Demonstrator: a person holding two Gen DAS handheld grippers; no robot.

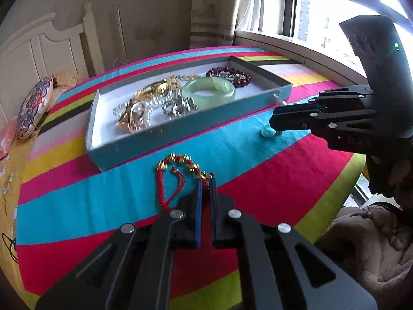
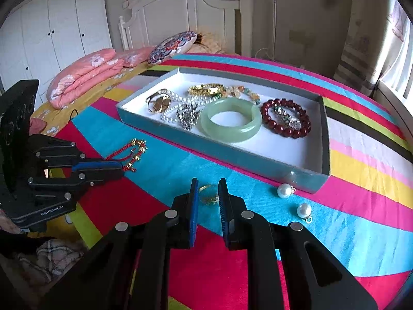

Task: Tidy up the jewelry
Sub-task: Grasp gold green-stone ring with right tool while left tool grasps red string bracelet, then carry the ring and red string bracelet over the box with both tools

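Left gripper (image 1: 205,180): clenched on the red cord bracelet (image 1: 180,170), nipping its gold-beaded end at 12 o'clock from the wrist.
Right gripper (image 2: 208,191): jaws narrowly parted around a gold ring (image 2: 207,196) on the striped cloth (image 2: 335,232); pad contact cannot be told.
Pearl earrings (image 2: 285,190): two, loose on the cloth at 2 o'clock from the right gripper, just outside the tray.
Tray (image 2: 258,162): at 12 o'clock, beyond both grippers.
Tray contents: jade bangle (image 2: 231,122) at centre, dark red bead bracelet (image 2: 285,121) at its 3 o'clock, pearls and gold pieces at its 10 o'clock.
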